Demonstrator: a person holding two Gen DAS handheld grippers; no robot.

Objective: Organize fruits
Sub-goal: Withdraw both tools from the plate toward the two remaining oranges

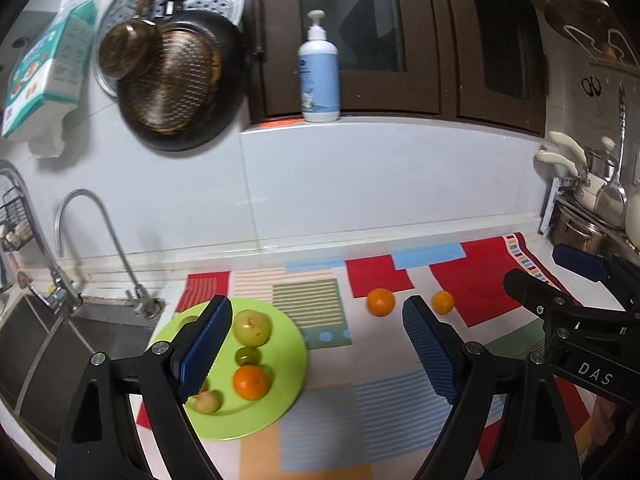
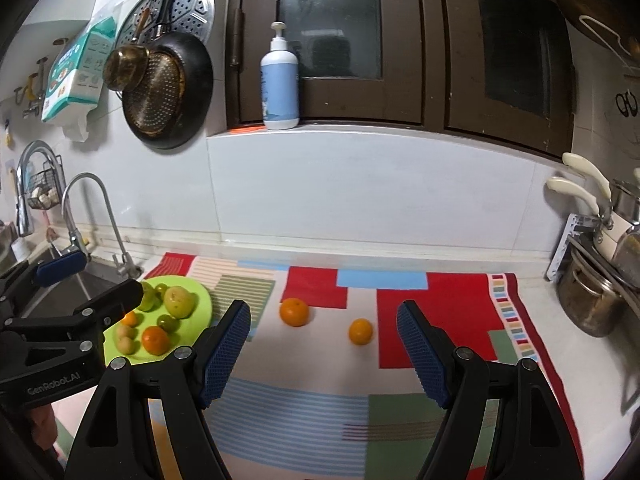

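Observation:
A lime-green plate (image 1: 280,392) (image 2: 200,300) lies at the left of the patterned cloth, bearing a green apple (image 1: 252,327) (image 2: 179,301), an orange (image 1: 251,382) (image 2: 155,339), small green fruits (image 1: 247,356) and a small tan fruit (image 1: 207,401). Two loose oranges sit on the cloth, one (image 1: 380,302) (image 2: 294,312) left of the other (image 1: 442,302) (image 2: 360,331). My left gripper (image 1: 316,328) hovers open above the plate's right side, nothing between its blue pads. My right gripper (image 2: 324,332) is open too, short of the loose oranges.
A steel sink (image 1: 60,340) with a curved tap (image 1: 96,240) lies left of the plate. Pots and a rack (image 2: 592,300) stand at the right. A pump bottle (image 1: 319,72) is on the window sill. Pans (image 1: 176,76) hang on the wall.

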